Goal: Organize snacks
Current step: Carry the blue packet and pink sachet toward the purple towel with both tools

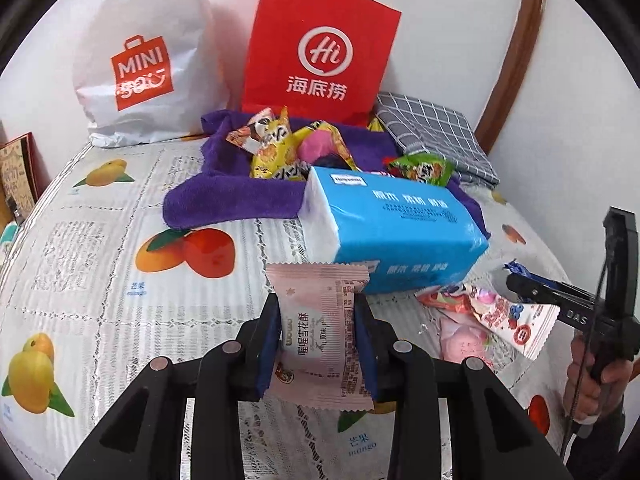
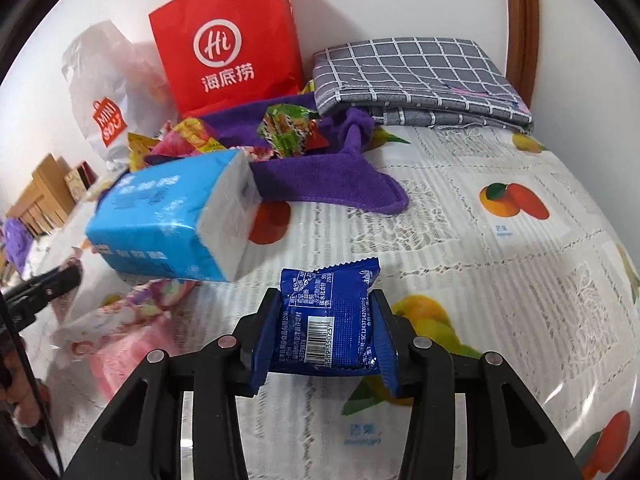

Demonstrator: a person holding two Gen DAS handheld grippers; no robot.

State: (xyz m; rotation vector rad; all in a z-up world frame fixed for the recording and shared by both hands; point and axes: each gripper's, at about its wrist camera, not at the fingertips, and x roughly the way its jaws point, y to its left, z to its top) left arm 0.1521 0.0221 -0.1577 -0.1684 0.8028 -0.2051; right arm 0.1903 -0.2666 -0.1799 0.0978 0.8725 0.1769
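My left gripper [image 1: 318,300] is shut on a pink snack packet [image 1: 320,332], held upright just above the fruit-print tablecloth [image 1: 100,280]. My right gripper [image 2: 326,296] is shut on a blue snack packet [image 2: 332,320] with its barcode side up. In the left wrist view the right gripper [image 1: 520,284] shows at the right edge, over a few loose packets [image 1: 500,316]. More snacks [image 1: 280,148] lie piled on a purple towel [image 1: 232,196] at the back. A green packet [image 2: 288,128] sits on that towel too.
A blue tissue pack [image 1: 396,228] lies slanted between the towel and the grippers. A red paper bag [image 1: 320,48] and a white plastic bag [image 1: 144,60] stand against the wall. A folded grey checked cloth [image 2: 420,76] lies at the back right. A person's hand [image 1: 596,376] holds the right gripper.
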